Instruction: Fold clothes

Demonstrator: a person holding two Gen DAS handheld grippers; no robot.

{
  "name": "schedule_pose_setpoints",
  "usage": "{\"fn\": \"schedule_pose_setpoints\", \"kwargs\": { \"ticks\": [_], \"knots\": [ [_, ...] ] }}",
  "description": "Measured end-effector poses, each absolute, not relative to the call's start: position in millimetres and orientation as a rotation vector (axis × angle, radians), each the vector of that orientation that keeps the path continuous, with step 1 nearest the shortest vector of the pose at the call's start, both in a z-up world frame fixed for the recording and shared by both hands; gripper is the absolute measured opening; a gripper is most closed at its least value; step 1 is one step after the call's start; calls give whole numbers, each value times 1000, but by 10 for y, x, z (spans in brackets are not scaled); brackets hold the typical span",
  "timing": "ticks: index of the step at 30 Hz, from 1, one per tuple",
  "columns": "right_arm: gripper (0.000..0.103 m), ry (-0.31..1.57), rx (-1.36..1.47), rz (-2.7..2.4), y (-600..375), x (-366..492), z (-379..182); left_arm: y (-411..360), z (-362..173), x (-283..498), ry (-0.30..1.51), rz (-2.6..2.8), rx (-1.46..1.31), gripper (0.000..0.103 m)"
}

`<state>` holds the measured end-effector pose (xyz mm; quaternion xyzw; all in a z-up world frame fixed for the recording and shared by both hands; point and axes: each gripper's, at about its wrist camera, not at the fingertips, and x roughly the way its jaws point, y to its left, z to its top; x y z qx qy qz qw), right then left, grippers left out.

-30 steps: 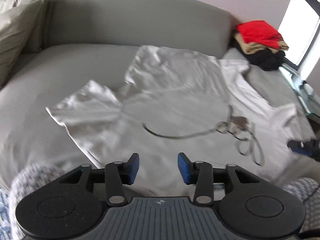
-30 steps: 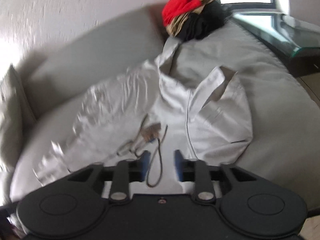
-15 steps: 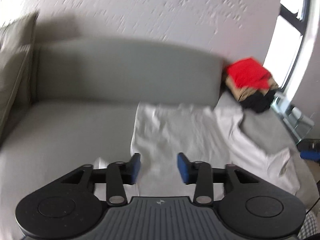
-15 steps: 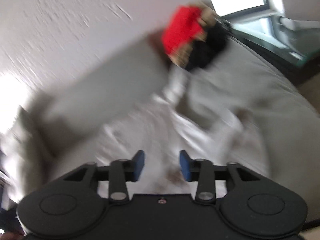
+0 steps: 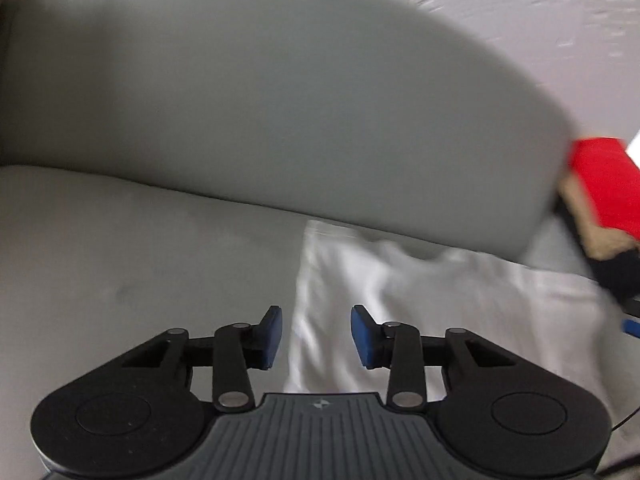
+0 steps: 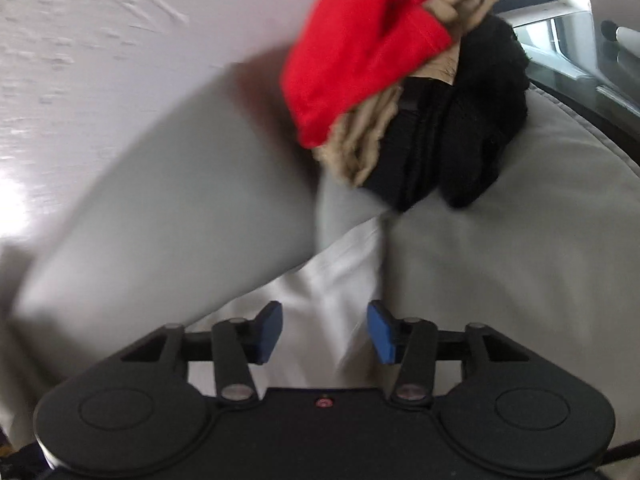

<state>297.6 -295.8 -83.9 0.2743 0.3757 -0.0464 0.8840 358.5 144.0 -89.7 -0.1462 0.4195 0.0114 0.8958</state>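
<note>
A white T-shirt (image 5: 420,280) lies spread on the grey sofa seat, its far hem against the backrest. My left gripper (image 5: 316,334) is open above the shirt's far left corner, nothing between its blue pads. In the right wrist view a strip of the same shirt (image 6: 328,292) runs up toward the seat corner. My right gripper (image 6: 325,330) hangs open over that strip, its pads apart and empty. Most of the shirt is out of both views.
A pile of red, tan and black clothes (image 6: 400,92) sits in the sofa's far right corner, seen also as the pile (image 5: 608,196) at the left view's right edge. The grey backrest (image 5: 260,120) rises close ahead. A glass table (image 6: 580,52) stands by the window.
Both grippers have moved forward over the shirt toward the backrest, so the shirt's front, sleeves and collar have dropped out of view. Both stay open.
</note>
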Motion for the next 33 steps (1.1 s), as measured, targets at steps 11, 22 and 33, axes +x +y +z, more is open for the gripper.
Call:
{"fn": "schedule_pose_setpoints", "kwargs": {
  "ticks": [11,22,33],
  "knots": [
    [41,785,548,-118,-3240,3557,-1268,1491,-1296,4424,873,-53,-362,38],
    [4,776,478,-86,-3148,3492,-1328,1267,-1244,4478,835,-23,-341,2],
    [3,532,194,-74,-2423,3403,-932,1444,-675,3826,556,156,-154,2]
  ]
}}
